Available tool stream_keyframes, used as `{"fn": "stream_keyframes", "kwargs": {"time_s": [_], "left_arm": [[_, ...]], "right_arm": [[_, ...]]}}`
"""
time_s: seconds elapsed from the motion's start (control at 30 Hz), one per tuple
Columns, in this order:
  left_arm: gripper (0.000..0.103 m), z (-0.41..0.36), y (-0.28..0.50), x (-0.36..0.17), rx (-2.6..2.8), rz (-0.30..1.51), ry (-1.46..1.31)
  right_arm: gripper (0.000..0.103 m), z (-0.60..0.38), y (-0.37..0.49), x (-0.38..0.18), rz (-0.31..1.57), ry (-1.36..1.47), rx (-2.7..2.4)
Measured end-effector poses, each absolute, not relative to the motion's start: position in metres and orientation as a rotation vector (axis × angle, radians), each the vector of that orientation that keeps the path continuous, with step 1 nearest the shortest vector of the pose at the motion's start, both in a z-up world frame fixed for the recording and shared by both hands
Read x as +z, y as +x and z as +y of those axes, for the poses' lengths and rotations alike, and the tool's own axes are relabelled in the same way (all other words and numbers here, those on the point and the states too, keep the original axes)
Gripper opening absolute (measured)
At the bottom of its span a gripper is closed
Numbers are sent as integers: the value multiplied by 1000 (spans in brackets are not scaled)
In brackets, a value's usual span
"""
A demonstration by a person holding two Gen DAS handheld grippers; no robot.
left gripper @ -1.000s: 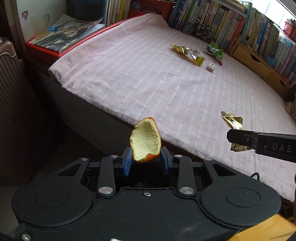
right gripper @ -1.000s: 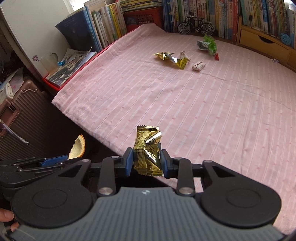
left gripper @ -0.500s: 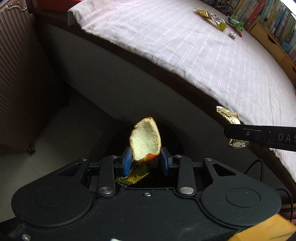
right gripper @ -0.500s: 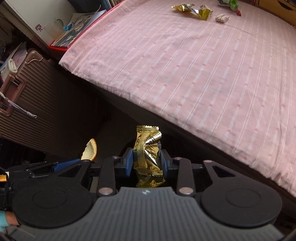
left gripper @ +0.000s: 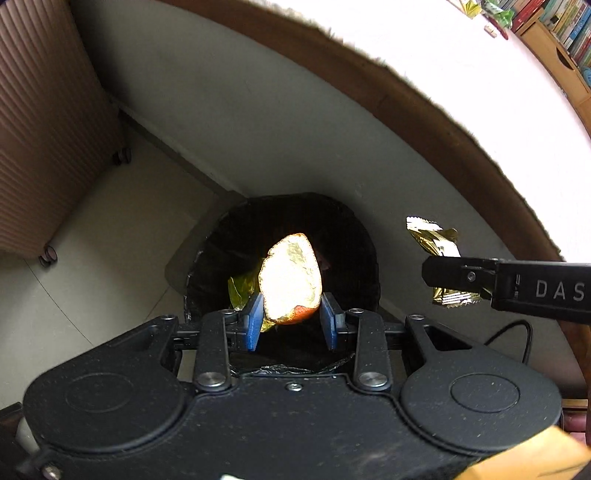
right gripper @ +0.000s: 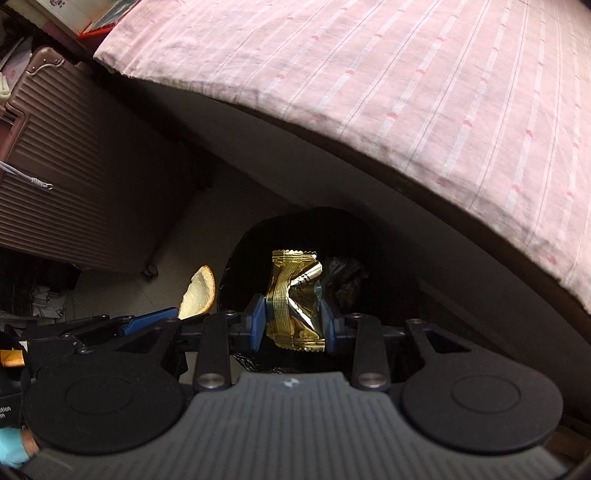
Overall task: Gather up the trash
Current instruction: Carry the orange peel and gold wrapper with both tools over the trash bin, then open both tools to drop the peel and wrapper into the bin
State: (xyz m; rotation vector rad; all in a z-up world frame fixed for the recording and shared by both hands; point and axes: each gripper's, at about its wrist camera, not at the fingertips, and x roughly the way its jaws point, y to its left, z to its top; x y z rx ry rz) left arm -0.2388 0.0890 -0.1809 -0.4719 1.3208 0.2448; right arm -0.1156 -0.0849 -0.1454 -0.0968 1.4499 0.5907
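Observation:
My left gripper is shut on a piece of orange peel, pith side toward the camera, held over the mouth of a black-lined trash bin on the floor. A gold wrapper lies inside the bin. My right gripper is shut on a crumpled gold foil wrapper, also above the bin. In the left wrist view the right gripper shows at the right with its gold wrapper. The peel shows left of the bin in the right wrist view.
The bed with a pink striped sheet overhangs the bin, with its pale side panel behind. A ribbed brown suitcase on wheels stands at the left. More wrappers lie far off on the bed. A black cable runs on the floor.
Both grippers have tilted down and dropped from the bed's edge toward the bin on the floor, each keeping its hold. The bed top has slid out of the upper frame.

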Motion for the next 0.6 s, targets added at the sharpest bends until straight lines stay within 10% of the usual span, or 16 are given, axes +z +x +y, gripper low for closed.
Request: {"fn": "stream_keyframes", "kwargs": {"time_s": [0.6], "left_arm": [[32, 92, -232, -198, 237, 1376, -502]], "right_arm": [[40, -78, -106, -163, 1486, -78, 553]]}}
